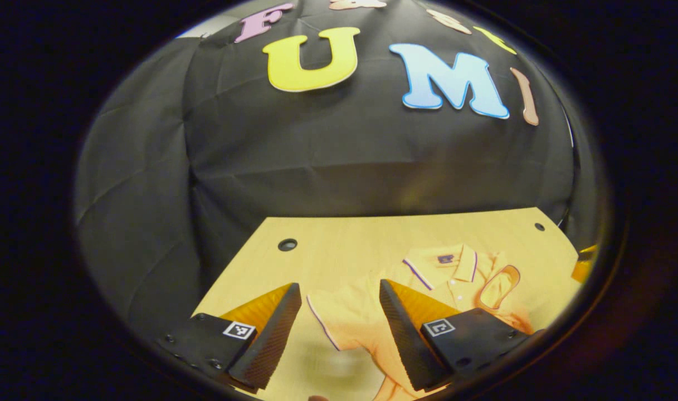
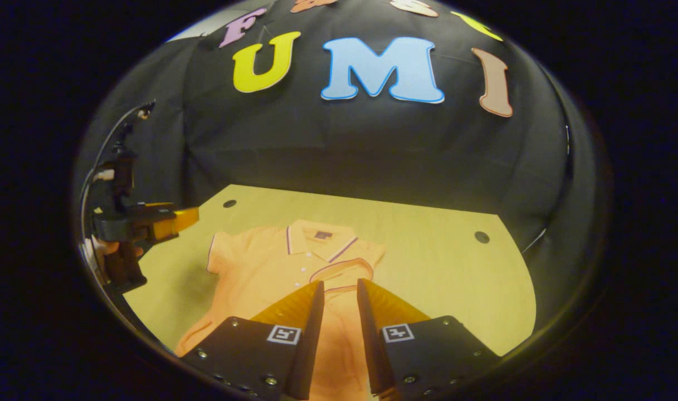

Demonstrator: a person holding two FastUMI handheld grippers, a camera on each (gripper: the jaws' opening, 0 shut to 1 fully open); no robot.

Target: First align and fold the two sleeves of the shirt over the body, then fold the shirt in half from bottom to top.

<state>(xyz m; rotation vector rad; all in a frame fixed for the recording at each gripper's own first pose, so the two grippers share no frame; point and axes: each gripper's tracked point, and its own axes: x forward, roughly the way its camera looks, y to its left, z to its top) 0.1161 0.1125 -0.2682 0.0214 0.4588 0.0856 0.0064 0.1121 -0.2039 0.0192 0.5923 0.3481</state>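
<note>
An orange polo shirt (image 2: 261, 267) with a dark-trimmed collar (image 2: 316, 236) lies flat on the wooden table (image 2: 428, 262). One sleeve (image 2: 344, 270) is folded over the body; the other sleeve (image 2: 219, 250) lies spread out. My right gripper (image 2: 340, 285) hovers just behind the folded sleeve, its jaws a narrow gap apart with nothing pinched. In the left gripper view the shirt (image 1: 455, 278) lies ahead, with the spread sleeve (image 1: 339, 317) between the fingers. My left gripper (image 1: 339, 285) is wide open above it. In the right gripper view the left gripper (image 2: 171, 220) is at the far left, held by a hand (image 2: 113, 248).
Round holes mark the tabletop at its far corners (image 1: 287, 244) (image 2: 482, 237). The black cloth wall (image 2: 344, 150) rises right behind the table. Bare wood shows beside the shirt on the side of the folded sleeve (image 2: 455, 289). A cable and mount (image 2: 121, 145) stand above the left gripper.
</note>
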